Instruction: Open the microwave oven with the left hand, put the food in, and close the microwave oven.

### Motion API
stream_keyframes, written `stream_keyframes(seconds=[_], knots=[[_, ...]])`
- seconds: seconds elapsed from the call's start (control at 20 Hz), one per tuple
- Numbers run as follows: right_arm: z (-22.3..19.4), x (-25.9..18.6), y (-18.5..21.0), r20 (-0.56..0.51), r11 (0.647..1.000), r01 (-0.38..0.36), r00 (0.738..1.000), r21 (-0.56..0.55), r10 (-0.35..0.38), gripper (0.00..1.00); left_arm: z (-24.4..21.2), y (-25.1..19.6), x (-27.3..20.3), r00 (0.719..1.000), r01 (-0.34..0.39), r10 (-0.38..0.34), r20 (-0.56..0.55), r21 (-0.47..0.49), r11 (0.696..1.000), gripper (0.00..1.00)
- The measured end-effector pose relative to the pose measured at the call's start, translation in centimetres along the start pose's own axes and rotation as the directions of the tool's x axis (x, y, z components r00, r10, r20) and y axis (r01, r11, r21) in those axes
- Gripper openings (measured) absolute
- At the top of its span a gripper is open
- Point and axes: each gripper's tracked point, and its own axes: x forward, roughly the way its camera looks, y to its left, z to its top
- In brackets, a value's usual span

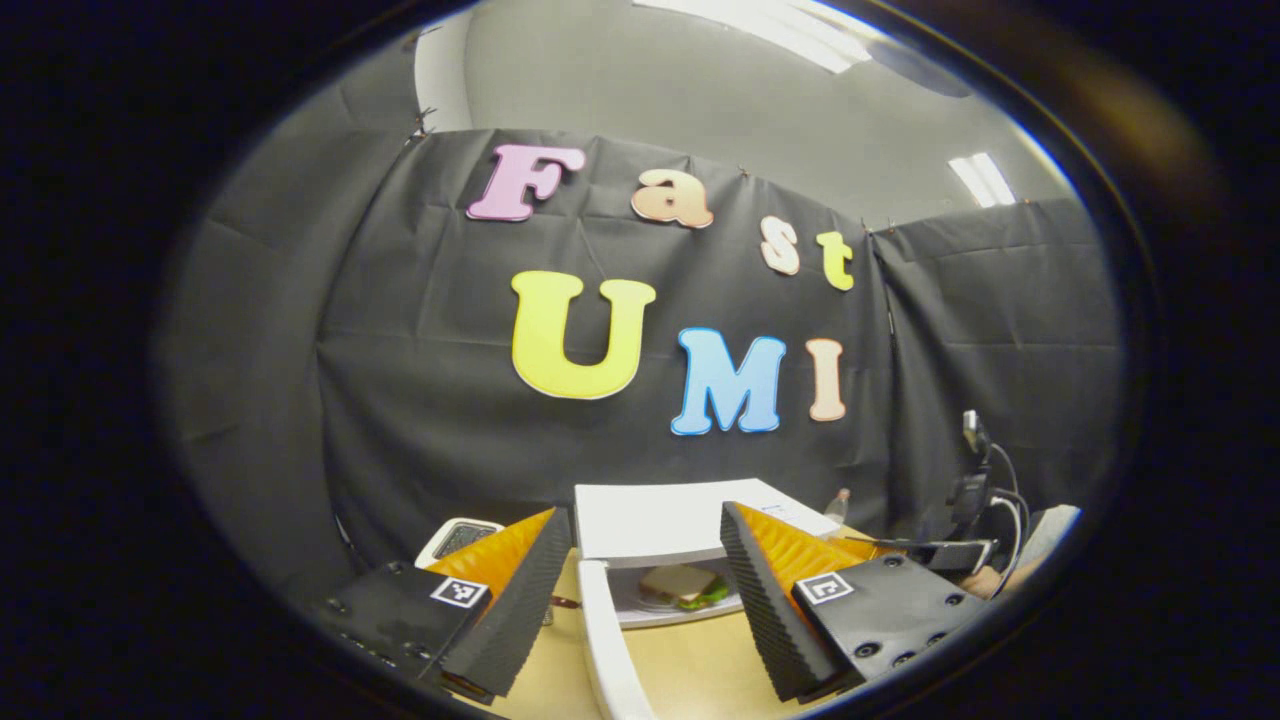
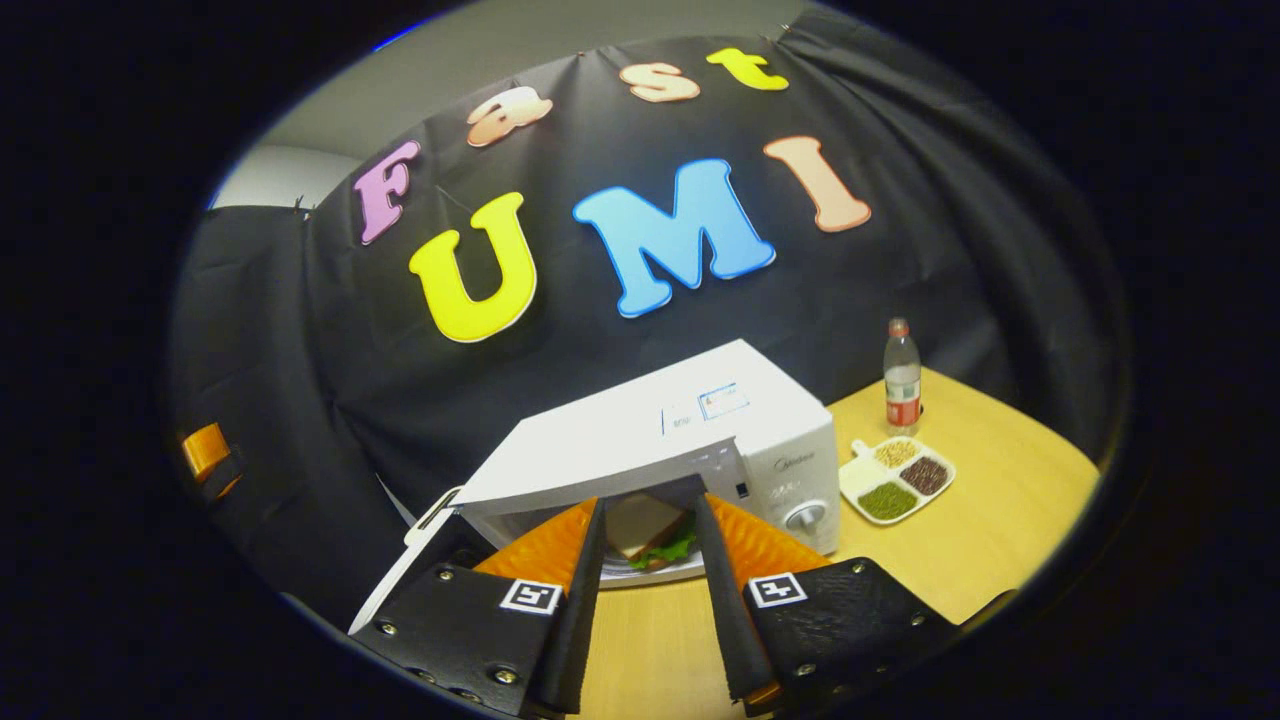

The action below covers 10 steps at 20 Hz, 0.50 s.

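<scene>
The white microwave stands on the wooden table with its door swung open to the left. Inside, a sandwich with lettuce lies on a white plate. My right gripper is open just in front of the cavity, its fingers flanking the sandwich without pressing on it. In the left gripper view, my left gripper is open. The open door's white edge runs up between its fingers, and the sandwich shows beyond in the microwave.
A plastic bottle and a white divided tray of grains sit right of the microwave on the table. A small white device lies left of the microwave. A dark stand with cables is at the far right.
</scene>
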Motion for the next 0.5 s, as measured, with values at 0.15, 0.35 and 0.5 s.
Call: stream_keyframes(seconds=[0.15,0.35,0.5], knots=[[3.5,-3.1,-0.8,0.068,0.998,0.029,0.997,-0.059,-0.025,0.53,-0.7,-2.1,0.4,1.0,0.023,-0.023,-0.012,0.003,1.0,0.95],[7.9,-6.2,-1.7,0.172,0.984,0.071,0.984,-0.161,-0.043,0.53,-0.3,-4.9,0.7,0.999,0.048,-0.048,-0.002,0.02,0.999,0.96],[9.8,-7.2,-2.3,0.201,0.981,0.076,0.979,-0.176,-0.04,0.57,0.4,-6.4,0.7,0.998,0.058,-0.058,0.014,0.04,0.998,0.96]])
